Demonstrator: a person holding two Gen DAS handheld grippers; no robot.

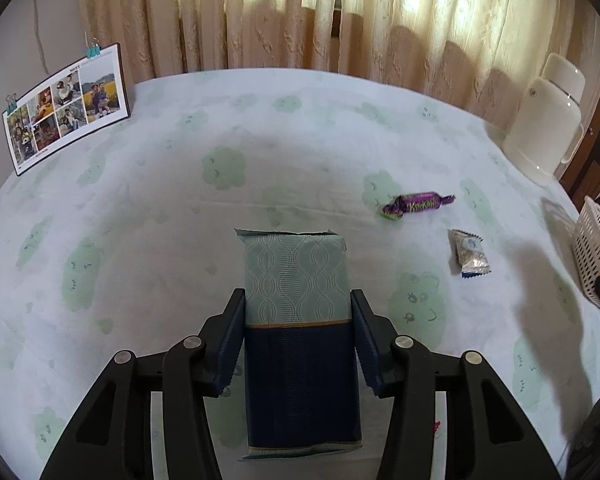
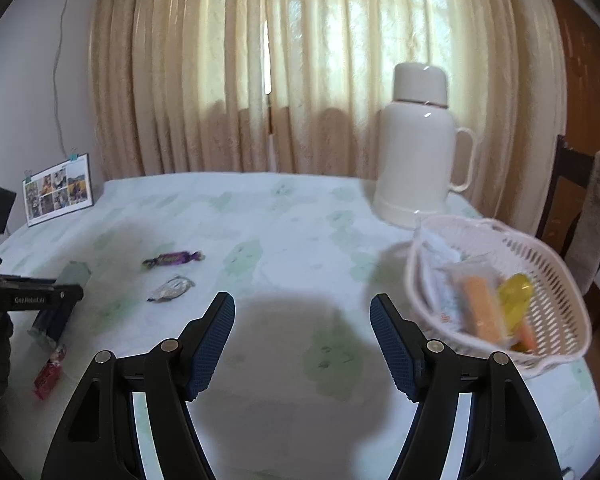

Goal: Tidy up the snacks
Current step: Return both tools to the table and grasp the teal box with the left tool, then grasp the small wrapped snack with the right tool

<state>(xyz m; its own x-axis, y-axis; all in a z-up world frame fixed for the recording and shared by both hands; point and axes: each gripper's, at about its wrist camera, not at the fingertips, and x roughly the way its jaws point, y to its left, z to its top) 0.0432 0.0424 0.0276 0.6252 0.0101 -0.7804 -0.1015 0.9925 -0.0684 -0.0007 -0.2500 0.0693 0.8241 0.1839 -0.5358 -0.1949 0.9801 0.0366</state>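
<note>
Left wrist: the left gripper [image 1: 298,336] has its fingers clenched on a blue-green packet [image 1: 298,320] lying on the tabletop [image 1: 180,200], likely for lifting. Right wrist: the right gripper [image 2: 302,340] hangs released and empty beside the basket [image 2: 560,300], which already holds snacks.

Blurred snacks [image 2: 484,308] in the basket [image 2: 556,280]; red wrapper [image 1: 436,427] mostly hidden behind the left gripper [image 1: 298,336].
</note>
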